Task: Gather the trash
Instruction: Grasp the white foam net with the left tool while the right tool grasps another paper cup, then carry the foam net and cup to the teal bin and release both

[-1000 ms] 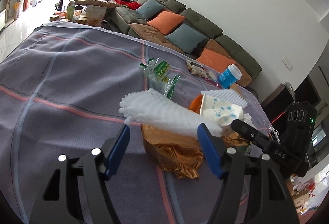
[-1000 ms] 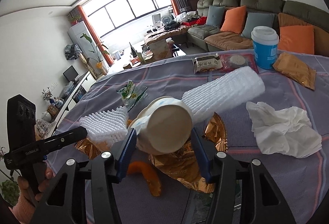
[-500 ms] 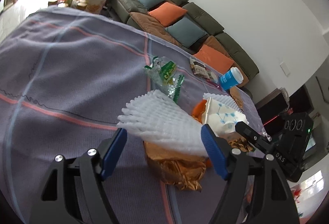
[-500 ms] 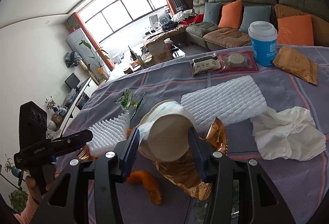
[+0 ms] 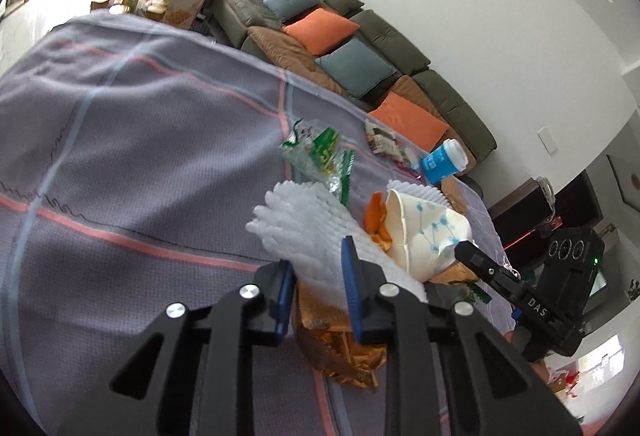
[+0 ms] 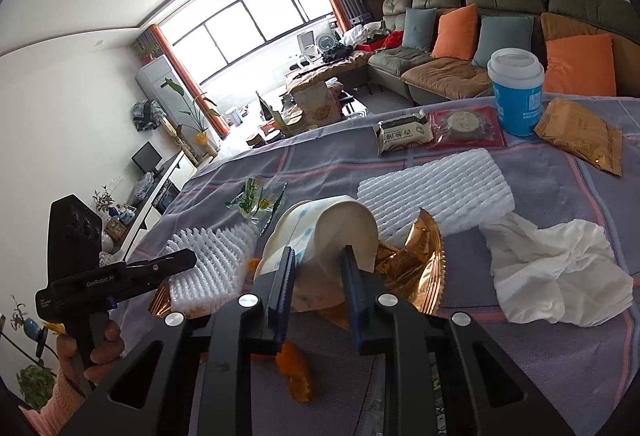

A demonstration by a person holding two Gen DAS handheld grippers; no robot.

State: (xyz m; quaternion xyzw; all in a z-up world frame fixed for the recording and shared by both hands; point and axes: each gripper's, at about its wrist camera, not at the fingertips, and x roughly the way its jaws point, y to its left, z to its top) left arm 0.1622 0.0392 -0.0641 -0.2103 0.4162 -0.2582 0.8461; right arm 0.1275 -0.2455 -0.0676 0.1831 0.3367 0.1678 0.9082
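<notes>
My left gripper (image 5: 316,278) has its jaws closing, and the blue pads press the near end of a white foam net (image 5: 304,232), squeezing it narrow. The net lies over a crumpled gold foil wrapper (image 5: 340,344). My right gripper (image 6: 318,274) is closing too, with its pads pinching the base of a white paper cup (image 6: 332,232) that lies on its side and looks dented. Orange peel (image 6: 296,368) sits under the right fingers. In the left wrist view the cup (image 5: 424,228) rests just right of the net.
On the grey-purple tablecloth (image 5: 120,156) lie a second foam net (image 6: 436,188), a crumpled white tissue (image 6: 560,276), a green-printed clear wrapper (image 5: 320,156), snack packets (image 6: 404,132), a brown pouch (image 6: 580,134) and an upright blue lidded cup (image 6: 518,96). A sofa stands beyond the table.
Both pairs of jaws have narrowed sharply. The left pads closed onto the foam net and pinched it; the right pads squeezed in on the paper cup. Neither hand shifted much.
</notes>
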